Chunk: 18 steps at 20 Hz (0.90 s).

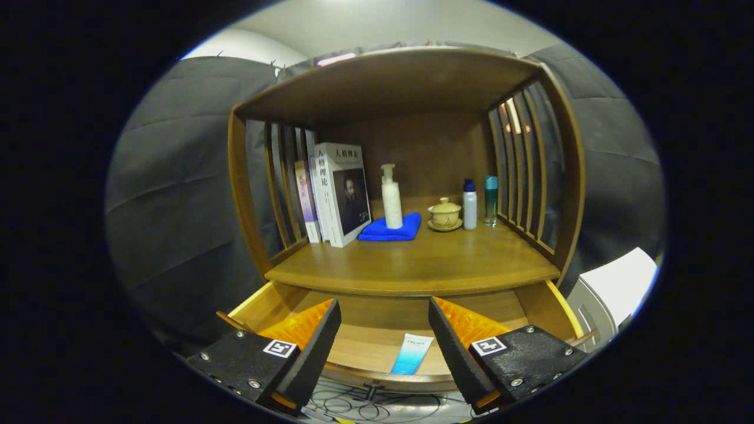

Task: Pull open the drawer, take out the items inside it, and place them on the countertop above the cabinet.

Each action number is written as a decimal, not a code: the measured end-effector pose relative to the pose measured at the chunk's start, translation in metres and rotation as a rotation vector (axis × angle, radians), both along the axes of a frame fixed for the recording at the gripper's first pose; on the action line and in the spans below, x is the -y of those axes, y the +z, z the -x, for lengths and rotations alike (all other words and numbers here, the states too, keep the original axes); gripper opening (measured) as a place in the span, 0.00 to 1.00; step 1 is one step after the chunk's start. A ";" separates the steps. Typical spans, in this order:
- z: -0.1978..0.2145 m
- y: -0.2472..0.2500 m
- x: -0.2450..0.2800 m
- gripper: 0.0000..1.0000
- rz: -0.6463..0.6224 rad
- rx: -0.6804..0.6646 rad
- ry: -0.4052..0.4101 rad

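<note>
Spread wide and holding nothing, the gripper (384,341) hangs over the open drawer (268,300), where a blue-and-white tube (411,354) lies flat between the fingers, below the countertop (412,265). Its long axis runs near to far, white end far, tilted slightly right. Pinched across its thin, slick body, it could squirt free, or a finger could knock the drawer front.
</note>
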State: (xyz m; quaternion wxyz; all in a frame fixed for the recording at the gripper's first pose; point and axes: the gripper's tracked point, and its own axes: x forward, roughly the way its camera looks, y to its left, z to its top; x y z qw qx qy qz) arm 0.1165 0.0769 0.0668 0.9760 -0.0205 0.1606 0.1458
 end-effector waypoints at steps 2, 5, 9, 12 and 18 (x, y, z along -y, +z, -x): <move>-0.013 -0.008 0.005 0.92 0.059 -0.058 0.016; -0.022 -0.033 0.006 0.93 0.121 -0.158 0.046; -0.036 -0.063 0.007 0.93 0.169 -0.263 0.055; -0.043 -0.089 0.010 0.93 0.199 -0.370 0.040; -0.039 -0.136 0.021 0.93 0.177 -0.613 0.003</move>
